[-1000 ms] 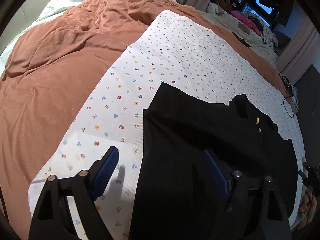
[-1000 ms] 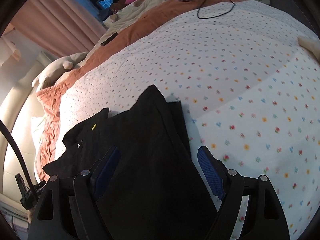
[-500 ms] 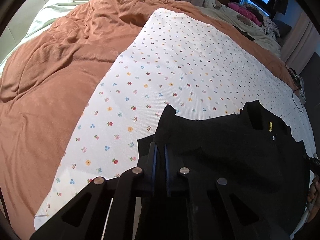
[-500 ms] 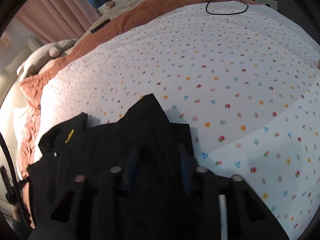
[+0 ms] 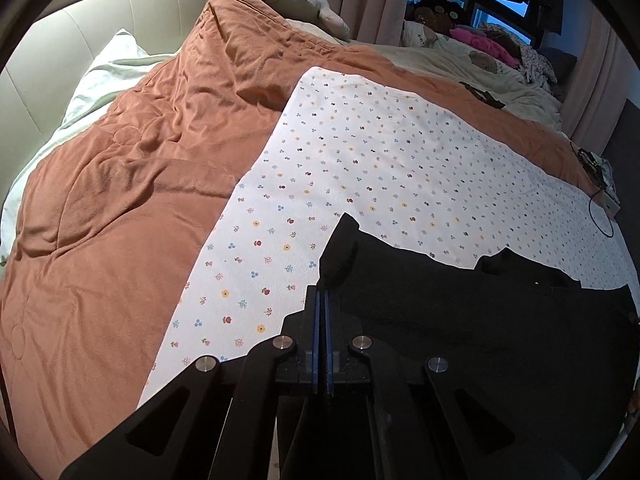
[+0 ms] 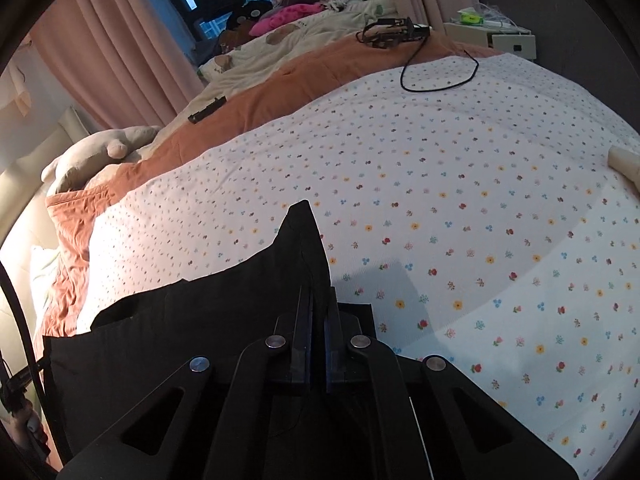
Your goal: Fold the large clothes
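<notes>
A large black garment [image 5: 460, 300] lies on a white flowered sheet [image 5: 380, 168] spread over the bed. My left gripper [image 5: 323, 300] is shut on the garment's left edge, and a pinched corner of cloth sticks up past the fingertips. In the right wrist view the same black garment [image 6: 192, 320] stretches off to the left. My right gripper [image 6: 316, 304] is shut on its right edge, with a pointed fold of cloth rising ahead of the blue pads. Both held edges are lifted off the flowered sheet [image 6: 440, 200].
An orange-brown duvet [image 5: 120, 208] covers the bed to the left, with a white pillow [image 5: 104, 72] and padded headboard behind. A black cable [image 6: 440, 76] and a device lie on the far side. Plush toys and clothes pile by the window [image 6: 288, 12].
Both grippers were open over the garment's edges a second ago. They closed on the cloth and have since lifted it, so the views tilt up toward the headboard and window.
</notes>
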{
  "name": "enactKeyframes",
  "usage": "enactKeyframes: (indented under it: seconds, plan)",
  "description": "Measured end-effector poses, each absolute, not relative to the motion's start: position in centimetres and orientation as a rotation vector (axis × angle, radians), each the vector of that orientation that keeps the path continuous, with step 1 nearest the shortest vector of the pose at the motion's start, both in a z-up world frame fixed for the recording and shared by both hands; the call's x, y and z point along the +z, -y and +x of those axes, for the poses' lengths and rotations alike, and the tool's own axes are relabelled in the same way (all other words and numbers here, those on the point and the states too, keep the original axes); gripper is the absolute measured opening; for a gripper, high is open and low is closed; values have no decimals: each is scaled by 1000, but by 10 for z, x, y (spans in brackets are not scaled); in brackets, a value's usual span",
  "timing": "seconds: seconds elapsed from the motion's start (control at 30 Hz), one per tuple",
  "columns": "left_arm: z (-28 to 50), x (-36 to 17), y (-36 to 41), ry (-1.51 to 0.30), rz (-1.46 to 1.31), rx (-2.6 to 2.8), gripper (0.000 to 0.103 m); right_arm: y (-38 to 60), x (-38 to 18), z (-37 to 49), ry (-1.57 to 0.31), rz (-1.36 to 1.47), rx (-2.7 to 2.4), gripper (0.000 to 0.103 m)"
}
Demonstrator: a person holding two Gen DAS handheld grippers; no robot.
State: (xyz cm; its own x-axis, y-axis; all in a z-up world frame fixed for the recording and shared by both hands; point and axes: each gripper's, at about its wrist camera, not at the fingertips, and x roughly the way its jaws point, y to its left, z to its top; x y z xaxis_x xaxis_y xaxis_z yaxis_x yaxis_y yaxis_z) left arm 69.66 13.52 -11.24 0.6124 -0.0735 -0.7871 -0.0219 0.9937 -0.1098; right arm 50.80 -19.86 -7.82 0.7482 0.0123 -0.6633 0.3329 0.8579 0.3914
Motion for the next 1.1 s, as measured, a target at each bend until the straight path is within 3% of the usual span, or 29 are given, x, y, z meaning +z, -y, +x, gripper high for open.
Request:
enactKeyframes:
  seconds: [0.37,0.43,0.47,0.5,0.53,0.57,1.1]
  plan:
    - [739,-169,-134,-1054,-130,1,5,201,-103,560,-817,583,-209,2]
    - [738,-171,-137,-1062,-154,24,11,207,-100,557,-810,614,-196,10]
    - [736,-168,-139,-1051,-158,37,21,210,-96,554,-797,615,-197,30]
    - [734,-164,-141,-1038,-167,42,31,212,-91,550,-780,622,-192,70]
    - [731,-158,-144,-1027,-183,38,67,215,-86,546,-758,635,-182,82]
    - [727,-152,-146,-1011,-201,28,102,217,-82,541,-739,647,-171,86]
    - [608,-68,-188,-859,-202,5,103,211,-49,436,-675,600,-108,86]
